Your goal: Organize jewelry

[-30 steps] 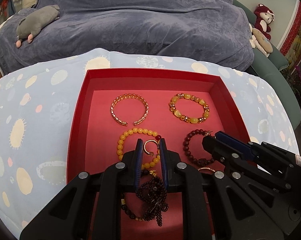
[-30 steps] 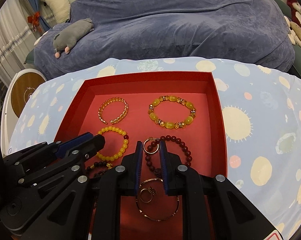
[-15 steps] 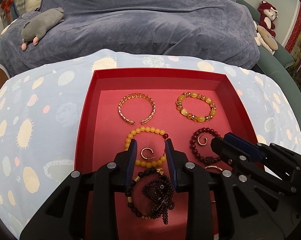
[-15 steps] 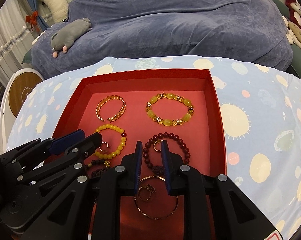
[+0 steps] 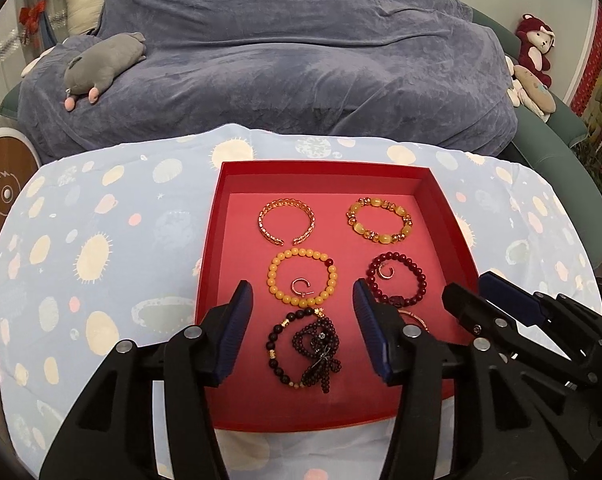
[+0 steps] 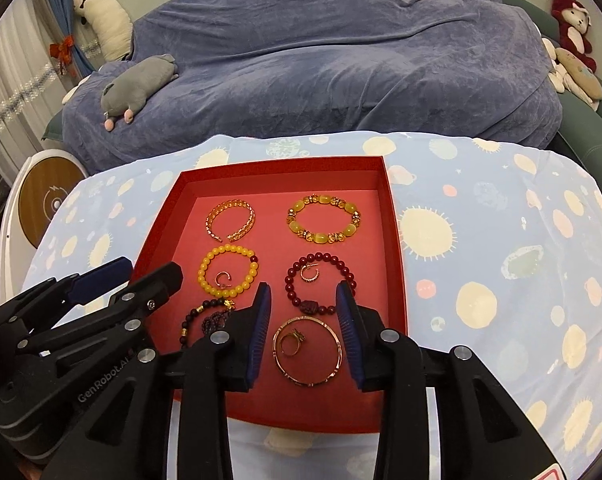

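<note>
- A pale blue cloth with cream sun spots (image 5: 101,240) covers the table; a grey-blue velvet throw (image 5: 301,60) lies behind it.
- Cloth lies bare left and right of the shallow red cardboard tray (image 5: 213,240).
- The tray holds six bracelets in two columns.
- My left gripper (image 5: 301,320) and right gripper (image 6: 303,320) are opening, holding nothing.

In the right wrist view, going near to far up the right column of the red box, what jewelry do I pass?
Thin gold bangle with a ring inside, dark red bead bracelet around a small hoop earring, yellow stone bracelet.
</note>
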